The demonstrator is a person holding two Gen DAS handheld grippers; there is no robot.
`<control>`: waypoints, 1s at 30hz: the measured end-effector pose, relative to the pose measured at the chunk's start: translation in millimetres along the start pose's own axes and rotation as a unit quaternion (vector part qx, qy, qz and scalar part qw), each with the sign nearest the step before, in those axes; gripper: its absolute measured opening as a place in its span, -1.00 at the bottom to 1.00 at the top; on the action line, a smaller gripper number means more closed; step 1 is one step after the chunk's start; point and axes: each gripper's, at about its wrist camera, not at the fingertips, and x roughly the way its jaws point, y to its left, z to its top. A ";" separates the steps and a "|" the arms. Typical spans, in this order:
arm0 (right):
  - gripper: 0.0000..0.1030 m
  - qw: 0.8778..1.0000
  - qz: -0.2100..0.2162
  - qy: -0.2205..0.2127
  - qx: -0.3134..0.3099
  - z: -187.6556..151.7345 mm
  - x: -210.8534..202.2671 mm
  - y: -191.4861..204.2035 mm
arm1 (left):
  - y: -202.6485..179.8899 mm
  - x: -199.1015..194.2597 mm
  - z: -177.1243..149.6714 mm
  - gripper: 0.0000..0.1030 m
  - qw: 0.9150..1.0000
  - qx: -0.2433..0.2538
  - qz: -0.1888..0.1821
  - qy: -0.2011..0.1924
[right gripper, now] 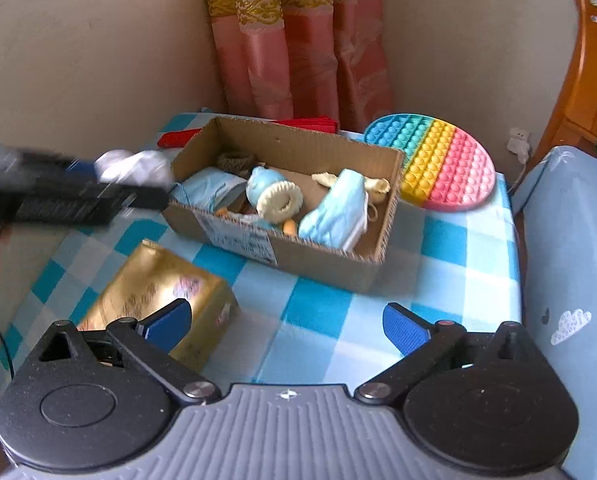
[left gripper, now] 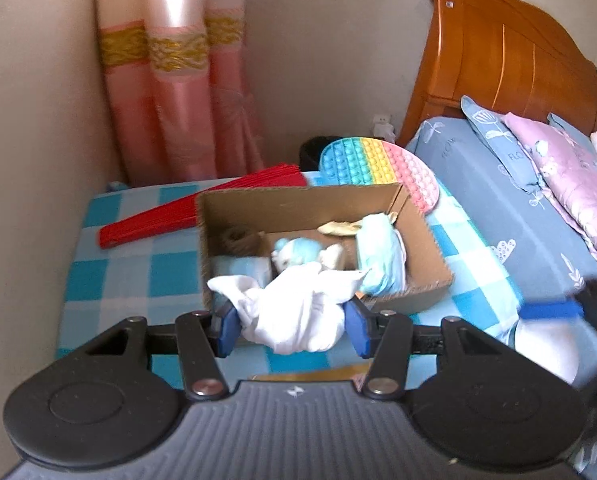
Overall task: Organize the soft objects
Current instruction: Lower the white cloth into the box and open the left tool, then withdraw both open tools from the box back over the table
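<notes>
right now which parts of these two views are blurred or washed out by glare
Left wrist view: the right gripper at the right edge is smeared by motion, and the curtain has a bright sheen. Right wrist view: the left gripper and its white cloth are streaked, the gold box glares, and the cardboard box stays fairly sharp.
</notes>
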 end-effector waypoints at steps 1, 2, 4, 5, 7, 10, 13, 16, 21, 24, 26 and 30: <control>1.00 1.000 -0.006 -0.004 0.002 -5.6 -2.5 0.4 | -2.4 4.2 5.6 0.01 1.000 0.002 -0.002 0.003; 1.00 1.000 -0.009 -0.007 0.005 -11.0 -4.7 0.6 | -6.1 9.1 12.3 0.02 1.000 0.006 -0.002 0.006; 1.00 1.000 -0.012 -0.015 0.011 -19.6 -10.0 -0.3 | -13.6 18.3 23.2 0.02 1.000 0.017 0.000 0.010; 1.00 1.000 -0.013 -0.019 0.013 -22.6 -12.0 -0.6 | -17.8 23.7 28.9 0.02 1.000 0.021 0.002 0.012; 1.00 0.999 -0.018 -0.023 0.016 -27.3 -15.5 -2.0 | -25.4 32.5 38.0 0.03 0.999 0.030 0.009 0.014; 1.00 0.999 -0.018 -0.027 0.023 -31.0 -19.9 -2.9 | -35.5 43.5 48.6 0.26 0.999 0.041 0.026 0.004; 1.00 0.999 -0.017 -0.032 0.021 -32.3 -22.2 -2.5 | -45.6 48.8 54.2 0.70 0.997 0.059 0.046 -0.011; 1.00 0.999 -0.026 -0.039 0.013 -35.6 -26.1 1.9 | -50.3 43.8 51.8 0.85 0.996 0.068 0.059 -0.028; 1.00 0.999 -0.023 -0.034 0.009 -37.8 -25.3 5.3 | -48.9 23.1 36.0 0.92 0.995 0.068 0.062 -0.039; 1.00 0.999 -0.026 -0.031 0.010 -40.5 -26.4 8.5 | -46.5 5.6 20.0 0.95 0.994 0.063 0.072 -0.050; 1.00 0.999 -0.028 -0.028 0.013 -42.6 -27.6 10.7 | -47.3 -9.1 6.1 0.96 0.992 0.067 0.091 -0.061; 1.00 0.999 -0.045 -0.020 0.017 -47.0 -30.2 15.9 | -47.8 -38.5 -24.0 0.99 0.987 0.066 0.124 -0.079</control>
